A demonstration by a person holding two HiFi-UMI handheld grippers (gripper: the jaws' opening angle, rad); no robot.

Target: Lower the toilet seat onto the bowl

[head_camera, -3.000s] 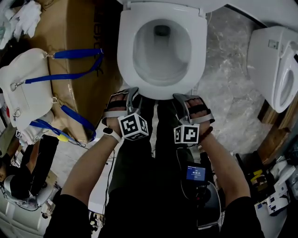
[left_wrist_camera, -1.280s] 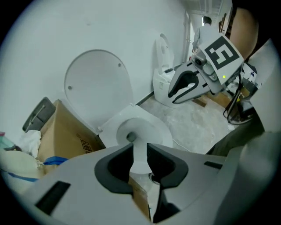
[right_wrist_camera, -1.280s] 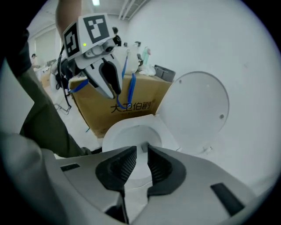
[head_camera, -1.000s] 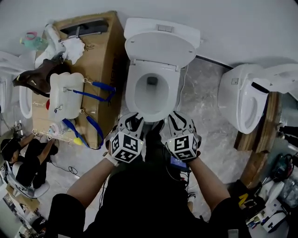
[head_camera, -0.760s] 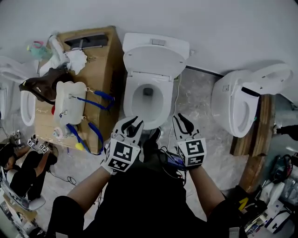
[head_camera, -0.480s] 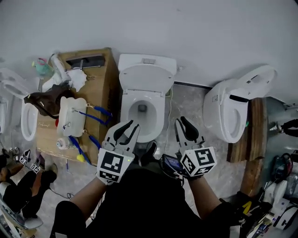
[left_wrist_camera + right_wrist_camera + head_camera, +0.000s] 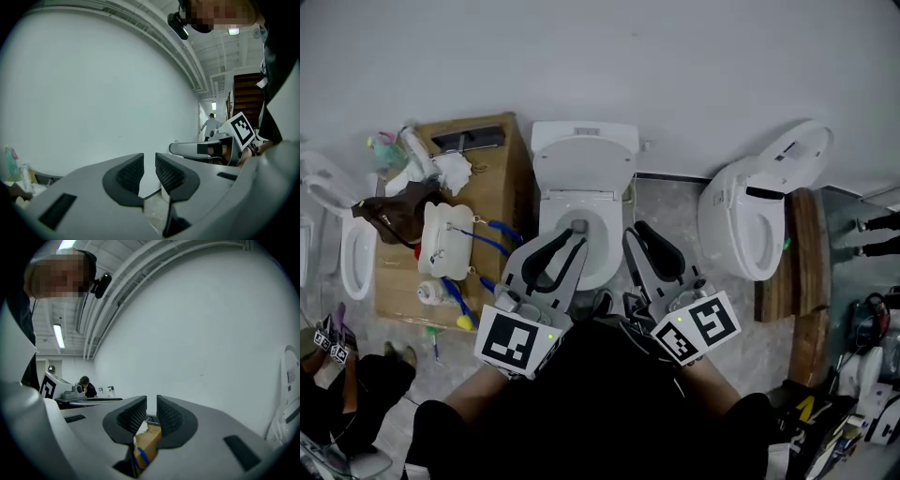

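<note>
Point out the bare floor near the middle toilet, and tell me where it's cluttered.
Bare marble floor lies between the middle toilet and the right toilet. The cardboard box left of the middle toilet is crowded: white bag, white cloth. Gear litters the lower right corner.

Carrier: floor [image 7: 670, 202], grey marbled stone, running along a plain white far wall.

Standing directly on it, left to right:
- Left toilet [image 7: 352, 253], cut off by the frame edge.
- Cardboard box [image 7: 502, 187], just beside the middle toilet's left side. Its top bears a white bag [image 7: 445, 239] with blue straps, a brown bag [image 7: 394, 206] left of that, and a white cloth [image 7: 450, 171] towards the far end.
- Middle toilet [image 7: 581, 169], against the far wall, lid upright.
- Right toilet [image 7: 741, 225], lid raised.
- Wooden board [image 7: 802, 253], just right of the right toilet.
- Mixed gear [image 7: 862, 412] at the near right, too small to identify.
</note>
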